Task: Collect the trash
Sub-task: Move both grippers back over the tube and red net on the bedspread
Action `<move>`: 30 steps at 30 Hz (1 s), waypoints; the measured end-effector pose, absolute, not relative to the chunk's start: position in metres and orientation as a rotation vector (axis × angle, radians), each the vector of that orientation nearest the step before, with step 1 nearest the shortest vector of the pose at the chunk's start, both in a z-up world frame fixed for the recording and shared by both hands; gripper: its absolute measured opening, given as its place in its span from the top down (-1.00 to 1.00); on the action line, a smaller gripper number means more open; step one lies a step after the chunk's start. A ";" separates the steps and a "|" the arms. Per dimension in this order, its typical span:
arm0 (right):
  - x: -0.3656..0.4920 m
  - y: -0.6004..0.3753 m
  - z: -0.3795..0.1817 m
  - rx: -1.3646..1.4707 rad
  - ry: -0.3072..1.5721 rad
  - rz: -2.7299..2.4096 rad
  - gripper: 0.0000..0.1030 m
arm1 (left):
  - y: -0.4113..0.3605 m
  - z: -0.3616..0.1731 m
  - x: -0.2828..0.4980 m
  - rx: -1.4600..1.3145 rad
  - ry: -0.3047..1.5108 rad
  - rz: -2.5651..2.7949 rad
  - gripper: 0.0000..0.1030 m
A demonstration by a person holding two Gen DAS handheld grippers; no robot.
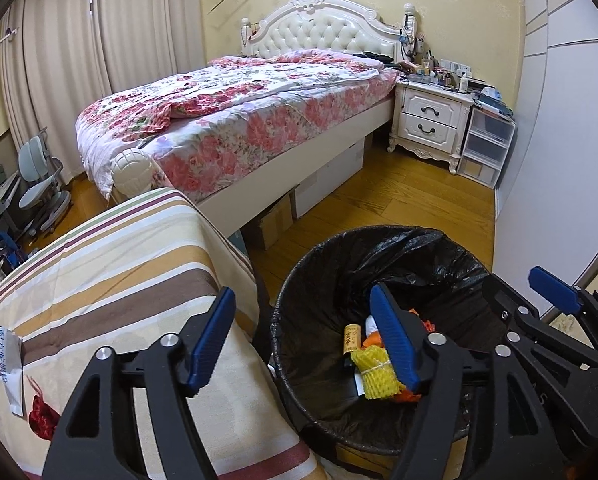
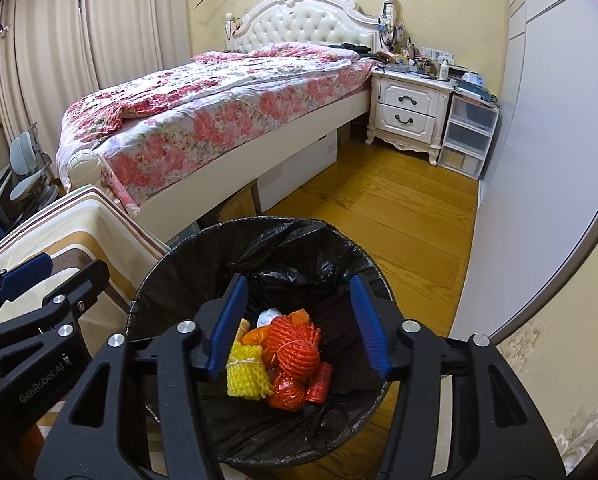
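A round bin (image 1: 287, 300) (image 2: 151, 280) lined with a black bag stands on the wood floor beside a striped cloth surface. In it lie a yellow foam net (image 2: 245, 376) (image 1: 375, 372), orange-red foam nets (image 2: 297, 348), a small brown bottle (image 1: 351, 338) and a white scrap (image 2: 269, 316). My right gripper (image 2: 297, 280) hangs open over the bin's mouth, nothing between its blue pads. My left gripper (image 1: 302, 292) is open too, straddling the bin's left rim and the cloth's edge, holding nothing. A white paper slip (image 1: 13, 364) and a red scrap (image 1: 43, 416) lie on the cloth.
Behind the bin stands a bed (image 1: 235, 120) with a floral cover and cardboard boxes (image 1: 275, 220) under it. A white nightstand (image 1: 431, 120) and plastic drawers (image 1: 487, 144) stand at the back right. A pale wardrobe (image 2: 539, 160) runs along the right; a desk chair (image 1: 39, 184) stands far left.
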State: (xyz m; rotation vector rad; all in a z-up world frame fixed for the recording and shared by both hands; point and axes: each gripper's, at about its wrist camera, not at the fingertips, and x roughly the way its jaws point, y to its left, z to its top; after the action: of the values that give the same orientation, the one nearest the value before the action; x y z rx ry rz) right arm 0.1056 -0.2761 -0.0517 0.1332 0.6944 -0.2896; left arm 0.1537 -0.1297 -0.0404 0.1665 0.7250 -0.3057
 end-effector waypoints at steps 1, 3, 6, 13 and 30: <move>0.104 -0.275 -0.051 0.129 0.693 -0.292 -0.11 | -0.128 -0.039 0.153 0.164 0.724 -0.300 -0.37; 0.102 -0.274 -0.049 0.125 0.689 -0.295 -0.17 | -0.122 -0.037 0.152 0.159 0.723 -0.286 -0.37; 0.098 -0.271 -0.047 0.121 0.686 -0.298 -0.26 | -0.113 -0.034 0.149 0.157 0.721 -0.257 -0.42; 0.089 -0.256 -0.046 0.106 0.690 -0.284 -0.38 | -0.088 -0.031 0.135 0.135 0.724 -0.226 -0.44; 0.059 -0.186 -0.042 0.065 0.695 -0.147 -0.51 | -0.005 -0.014 0.086 0.081 0.695 -0.116 -0.45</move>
State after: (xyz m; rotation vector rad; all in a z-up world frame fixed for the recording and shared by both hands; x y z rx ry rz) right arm 0.0591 -0.1858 -0.0415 0.0649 0.6951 -0.1466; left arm 0.0863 -0.0053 -0.0143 0.0808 0.6949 -0.1158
